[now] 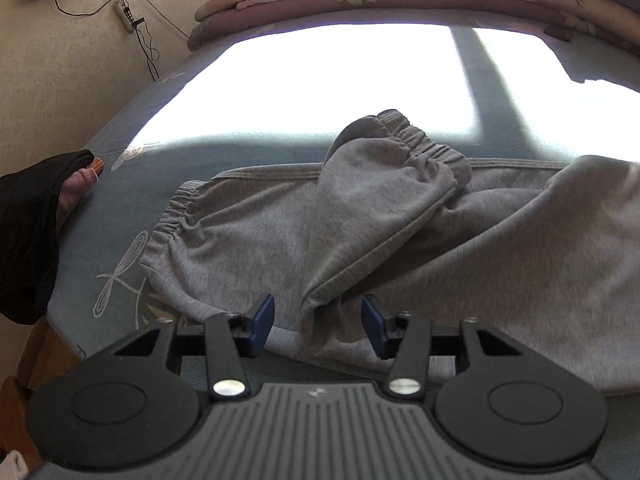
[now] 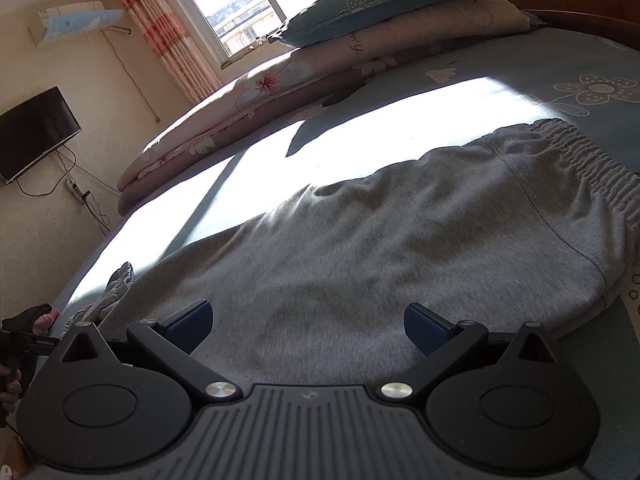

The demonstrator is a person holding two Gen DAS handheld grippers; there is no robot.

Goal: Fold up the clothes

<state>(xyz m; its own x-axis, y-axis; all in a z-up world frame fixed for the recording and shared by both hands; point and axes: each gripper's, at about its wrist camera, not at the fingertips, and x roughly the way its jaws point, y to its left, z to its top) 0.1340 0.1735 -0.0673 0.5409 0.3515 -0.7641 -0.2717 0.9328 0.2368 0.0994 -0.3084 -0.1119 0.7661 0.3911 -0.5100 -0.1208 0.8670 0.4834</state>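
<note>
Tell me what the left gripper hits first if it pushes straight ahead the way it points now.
Most likely the grey sweatpants: a folded-over leg's crease lies right ahead of the open left gripper, on the blue floral bedsheet. Depth is hard to judge, so the gap is unclear.

Small white lettering stands on the black bar of the handheld tool [image 2: 30,345] at the left edge of the right wrist view, too tiny to read with certainty. Dark cursive script on the folded beige floral quilt [image 2: 356,46] is likewise illegible.
</note>
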